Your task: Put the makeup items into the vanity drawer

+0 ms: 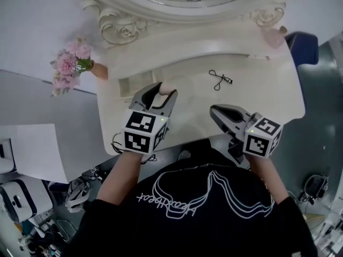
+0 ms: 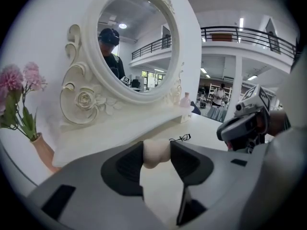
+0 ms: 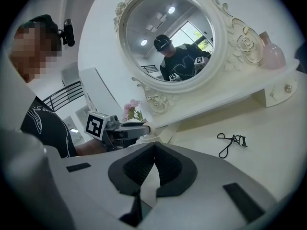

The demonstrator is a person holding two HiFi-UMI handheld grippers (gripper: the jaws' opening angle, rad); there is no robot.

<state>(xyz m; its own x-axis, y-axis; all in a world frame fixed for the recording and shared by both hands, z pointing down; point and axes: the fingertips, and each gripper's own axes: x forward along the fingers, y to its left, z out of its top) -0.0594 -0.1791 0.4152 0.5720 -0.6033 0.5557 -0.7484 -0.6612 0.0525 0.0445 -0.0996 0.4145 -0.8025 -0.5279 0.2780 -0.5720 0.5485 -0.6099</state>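
My left gripper is shut on a pale beige makeup sponge, held above the white vanity top. In the left gripper view the sponge is squeezed between the two dark pads. Just beyond it, a small drawer under the mirror shelf stands pulled open. A black eyelash curler lies on the top to the right, also seen in the right gripper view. My right gripper hovers near the front edge, its jaws shut with nothing between them.
An ornate oval mirror rises at the back. A pink bottle stands on the shelf's right end. Pink flowers in a vase sit at the left edge. A second small drawer with a knob is closed on the right.
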